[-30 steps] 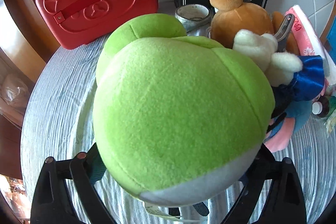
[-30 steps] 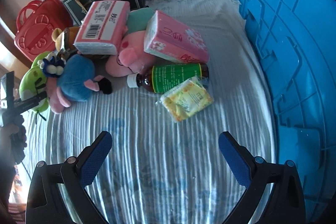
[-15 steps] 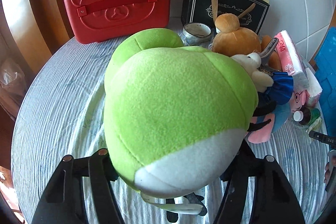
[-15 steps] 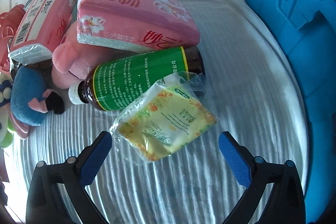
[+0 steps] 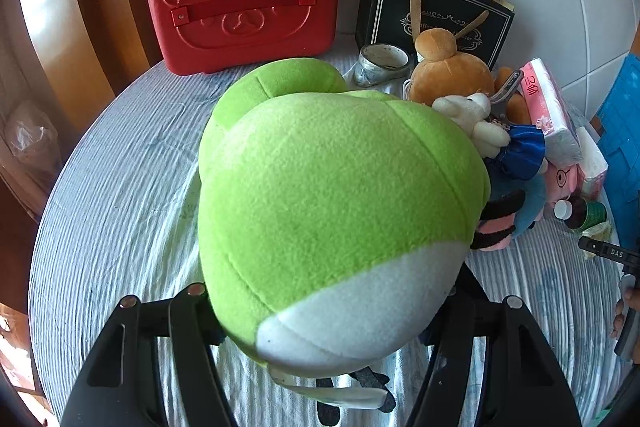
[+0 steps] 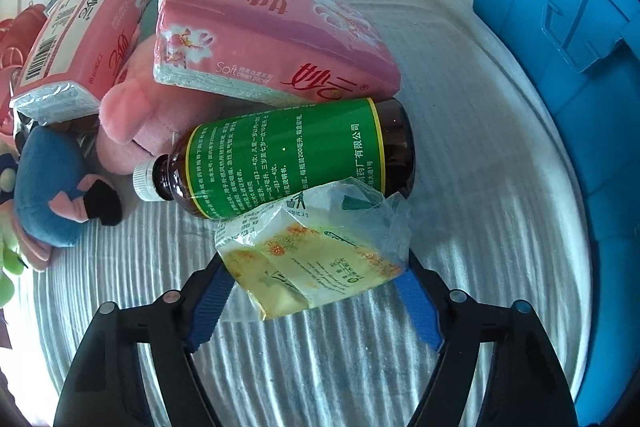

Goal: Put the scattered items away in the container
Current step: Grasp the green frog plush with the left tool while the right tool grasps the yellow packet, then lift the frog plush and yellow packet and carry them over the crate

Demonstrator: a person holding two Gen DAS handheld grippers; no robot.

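The bin [image 6: 560, 39] is the blue box at the right edge of the table, and you cannot see inside it, so how much is put away is not clear. Your left gripper [image 5: 320, 331] squeezes the green plush [image 5: 332, 211] between its jaws, so one toy is picked up. Your right gripper [image 6: 316, 291] has just been closing its jaws on the yellow packet [image 6: 316, 271]; the blue pads touch its sides, so it looks grabbed. Neither thing is in the bin yet. A lot is left on the table: the bottle [image 6: 288, 159] just behind the packet, two pink tissue packs [image 6: 272, 39], a pink plush [image 6: 136, 123], a blue plush [image 6: 52, 195] and an orange plush [image 5: 448, 75]. The job looks only just begun.
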